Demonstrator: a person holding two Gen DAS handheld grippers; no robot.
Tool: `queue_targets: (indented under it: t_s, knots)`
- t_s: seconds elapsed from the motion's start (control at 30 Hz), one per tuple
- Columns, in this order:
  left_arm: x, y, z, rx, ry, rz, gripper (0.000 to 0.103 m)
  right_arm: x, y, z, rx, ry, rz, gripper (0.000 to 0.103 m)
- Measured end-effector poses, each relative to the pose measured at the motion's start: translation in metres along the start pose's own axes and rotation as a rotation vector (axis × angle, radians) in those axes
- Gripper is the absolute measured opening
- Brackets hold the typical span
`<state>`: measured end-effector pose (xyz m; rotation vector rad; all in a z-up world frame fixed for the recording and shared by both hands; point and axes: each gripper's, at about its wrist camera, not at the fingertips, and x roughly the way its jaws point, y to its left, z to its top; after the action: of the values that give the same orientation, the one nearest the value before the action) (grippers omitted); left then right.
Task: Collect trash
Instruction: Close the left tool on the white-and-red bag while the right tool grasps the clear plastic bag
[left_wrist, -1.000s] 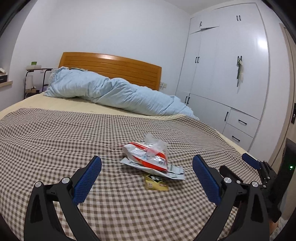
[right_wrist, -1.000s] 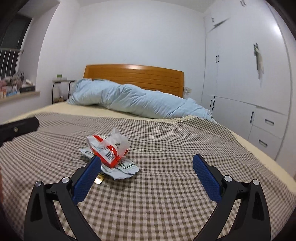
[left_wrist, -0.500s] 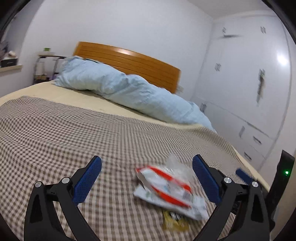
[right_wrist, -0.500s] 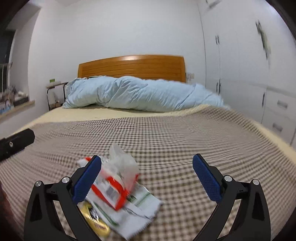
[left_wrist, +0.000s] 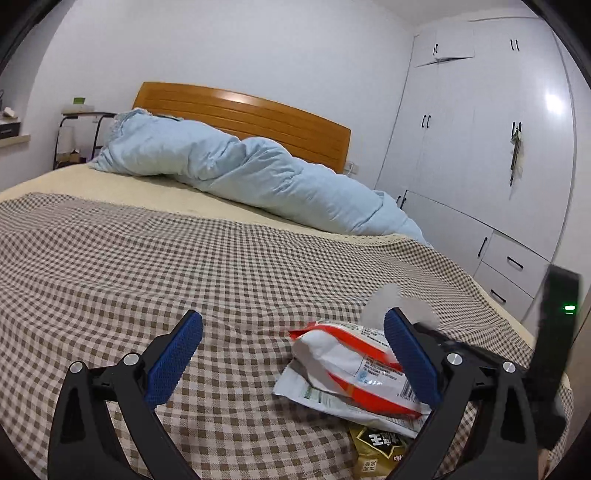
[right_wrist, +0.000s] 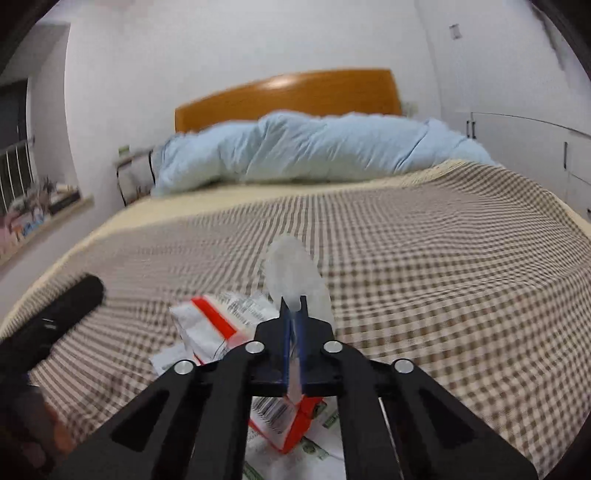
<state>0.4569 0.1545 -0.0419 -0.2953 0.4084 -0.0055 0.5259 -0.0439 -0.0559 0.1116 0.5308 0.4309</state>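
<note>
On bed: right tool pinches clear plastic | wrappers partly hidden

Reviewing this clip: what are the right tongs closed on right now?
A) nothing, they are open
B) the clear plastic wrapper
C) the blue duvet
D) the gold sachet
B: in the right wrist view the right tongs are pinched shut on the clear plastic wrapper, which sticks up beyond their tips.

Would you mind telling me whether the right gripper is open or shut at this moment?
Shut. In its own wrist view the right gripper has its blue pads nearly together, pinching the clear plastic wrapper that sticks up from the trash pile.
</note>
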Motion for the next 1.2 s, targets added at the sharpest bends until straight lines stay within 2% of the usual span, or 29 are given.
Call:
queue_targets:
  t_s: [0.13,0.27,0.33,0.47,0.57,0.63,0.73,0.8,0.9,0.97,1.07,1.13,1.2]
  knots:
    - [0.005,0.000,-0.002,-0.009,0.018,-0.012,0.095,-0.025,-0.019,0.002,0.064,-0.086,-0.025,0.002]
    - [0.004,-0.001,-0.004,-0.006,0.022,-0.020,0.095,-0.068,-0.045,0.007,0.140,-0.245,-0.106,0.001]
    - [0.005,-0.004,-0.005,0.001,0.031,-0.025,0.095,-0.084,-0.054,0.007,0.152,-0.295,-0.156,0.001]
    - [0.006,-0.011,-0.005,0.020,0.044,-0.029,0.095,-0.095,-0.066,-0.003,0.137,-0.277,-0.260,0.001]
    - [0.000,-0.019,-0.003,-0.032,0.046,-0.093,0.095,-0.097,-0.075,-0.009,0.151,-0.249,-0.296,0.001]
    - [0.001,-0.033,-0.001,-0.049,0.085,-0.109,0.095,-0.102,-0.086,-0.016,0.171,-0.246,-0.326,0.001]
    - [0.014,-0.059,-0.005,-0.021,0.164,-0.110,0.095,-0.104,-0.097,-0.016,0.194,-0.261,-0.373,0.001]
    - [0.027,-0.078,-0.010,0.025,0.221,-0.099,0.095,-0.105,-0.104,-0.018,0.209,-0.265,-0.403,0.001]
    - [0.050,-0.103,-0.018,0.088,0.272,-0.036,0.095,-0.100,-0.109,-0.020,0.231,-0.242,-0.403,0.001]
    - [0.070,-0.114,-0.024,0.107,0.324,0.062,0.095,-0.100,-0.108,-0.020,0.228,-0.246,-0.396,0.001]
    - [0.091,-0.122,-0.035,0.136,0.333,0.224,0.095,-0.101,-0.102,-0.018,0.202,-0.263,-0.390,0.001]
    - [0.103,-0.121,-0.042,0.131,0.382,0.238,0.095,-0.101,-0.100,-0.019,0.194,-0.268,-0.384,0.001]
    - [0.110,-0.118,-0.047,0.119,0.424,0.188,0.092,-0.101,-0.101,-0.020,0.212,-0.269,-0.361,0.001]
